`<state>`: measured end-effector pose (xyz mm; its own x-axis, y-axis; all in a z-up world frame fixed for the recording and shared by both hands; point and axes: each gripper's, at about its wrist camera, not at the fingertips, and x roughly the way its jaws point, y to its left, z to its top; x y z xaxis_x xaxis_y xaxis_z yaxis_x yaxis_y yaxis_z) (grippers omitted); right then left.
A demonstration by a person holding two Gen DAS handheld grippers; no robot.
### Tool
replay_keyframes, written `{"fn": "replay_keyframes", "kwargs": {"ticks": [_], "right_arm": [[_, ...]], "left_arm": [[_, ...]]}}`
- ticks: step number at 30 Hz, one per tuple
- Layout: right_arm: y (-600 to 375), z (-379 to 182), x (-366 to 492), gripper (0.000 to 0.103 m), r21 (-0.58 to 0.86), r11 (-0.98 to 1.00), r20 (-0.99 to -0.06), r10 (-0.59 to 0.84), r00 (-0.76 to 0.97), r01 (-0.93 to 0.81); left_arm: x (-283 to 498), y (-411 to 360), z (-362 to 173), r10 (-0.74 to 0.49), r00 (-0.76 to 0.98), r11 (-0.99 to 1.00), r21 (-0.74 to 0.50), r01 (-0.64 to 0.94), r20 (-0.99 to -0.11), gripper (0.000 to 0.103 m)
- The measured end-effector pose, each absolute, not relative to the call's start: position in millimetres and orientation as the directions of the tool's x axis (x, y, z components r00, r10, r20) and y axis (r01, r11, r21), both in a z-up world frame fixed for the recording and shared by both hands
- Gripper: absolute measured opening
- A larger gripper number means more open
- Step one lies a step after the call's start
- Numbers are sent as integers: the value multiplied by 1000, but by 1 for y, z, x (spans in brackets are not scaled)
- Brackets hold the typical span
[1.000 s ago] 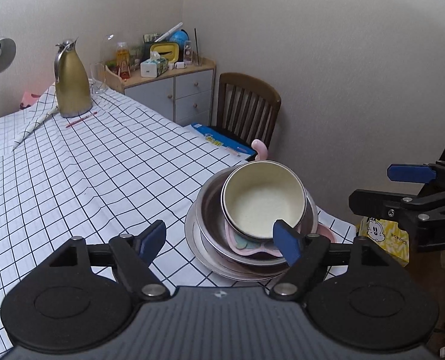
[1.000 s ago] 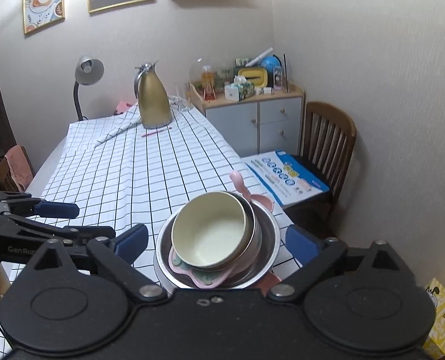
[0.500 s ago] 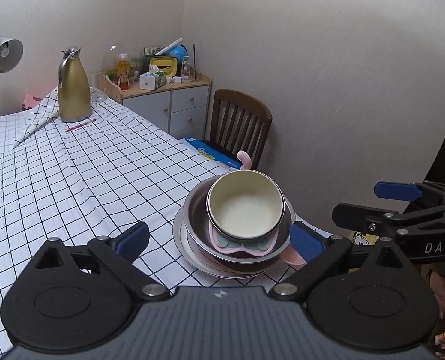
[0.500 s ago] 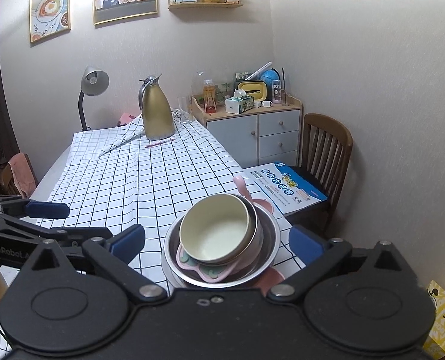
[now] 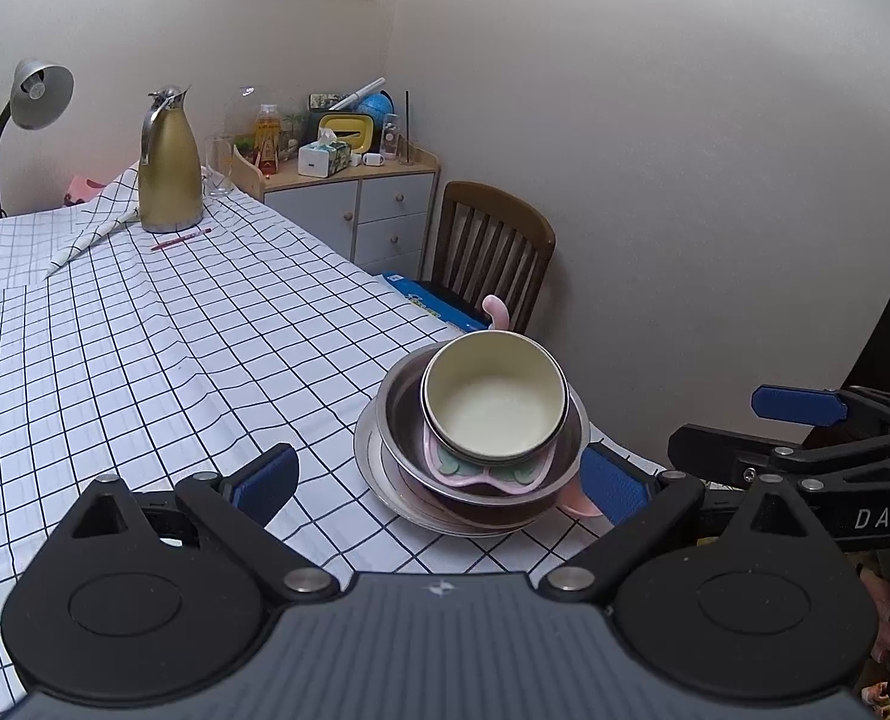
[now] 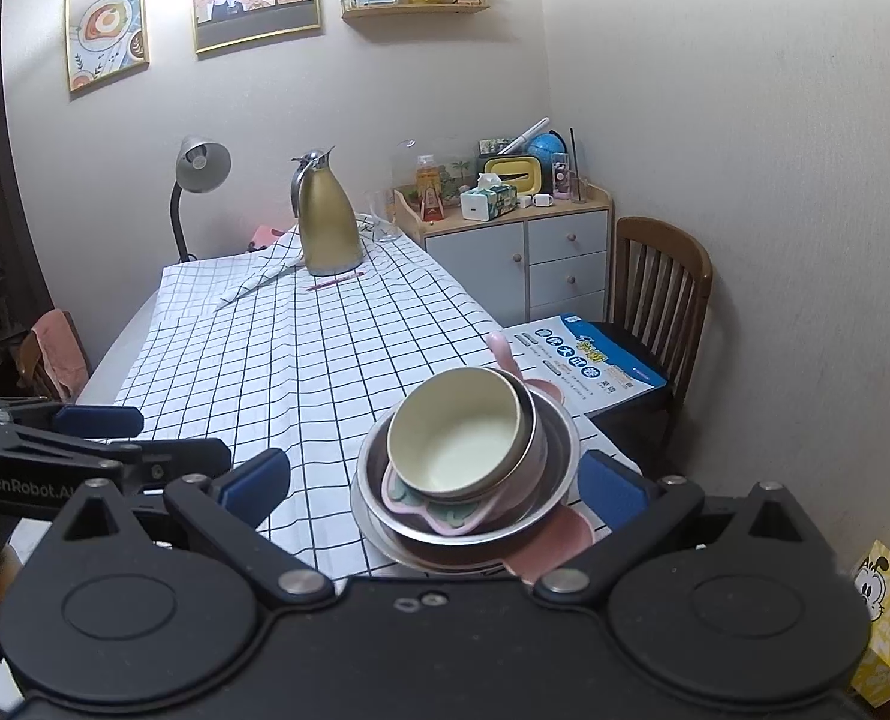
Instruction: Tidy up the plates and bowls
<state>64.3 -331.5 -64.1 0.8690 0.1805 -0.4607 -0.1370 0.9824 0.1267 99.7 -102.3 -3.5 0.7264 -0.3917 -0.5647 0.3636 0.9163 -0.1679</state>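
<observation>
A stack of dishes stands at the near right corner of the checked table [image 5: 145, 360]. A cream bowl [image 5: 493, 402] sits on top, tilted. Under it lie a pink-and-green shaped plate [image 5: 481, 471], a steel bowl [image 5: 400, 414] and a flat steel plate [image 5: 367, 456]. A pink dish [image 6: 559, 534] with a handle [image 6: 499, 348] pokes out beneath. My left gripper [image 5: 439, 480] is open just short of the stack, touching nothing. My right gripper [image 6: 433, 486] is open too, its pads wide of the steel bowl [image 6: 562, 426]. Each gripper shows in the other's view: right gripper [image 5: 799, 414], left gripper [image 6: 97, 426].
A gold jug [image 5: 169, 168], a red pencil [image 5: 181, 238] and a folded cloth lie at the table's far end, by a desk lamp [image 5: 31, 96]. A cabinet [image 6: 517, 264] and a wooden chair [image 6: 661, 288] holding a blue booklet [image 6: 589, 360] stand along the right wall. A yellow box [image 6: 883, 618] sits low right.
My left gripper's jaws have spread wider, its right pad leaving the cream bowl's rim. Both grippers have drawn back a little from the stack, which has stayed put.
</observation>
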Motion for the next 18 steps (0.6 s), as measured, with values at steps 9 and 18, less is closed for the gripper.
{"fn": "replay_keyframes", "kwargs": {"ticks": [9, 18], "right_arm": [[-328, -60, 60, 103, 131, 981, -465, 188, 865, -143], [-327, -61, 58, 103, 134, 980, -467, 196, 862, -150]], "left_arm": [[91, -101, -2, -392, 725, 917, -176, 358, -566, 101], [92, -101, -2, -388, 720, 919, -186, 347, -576, 101]]}}
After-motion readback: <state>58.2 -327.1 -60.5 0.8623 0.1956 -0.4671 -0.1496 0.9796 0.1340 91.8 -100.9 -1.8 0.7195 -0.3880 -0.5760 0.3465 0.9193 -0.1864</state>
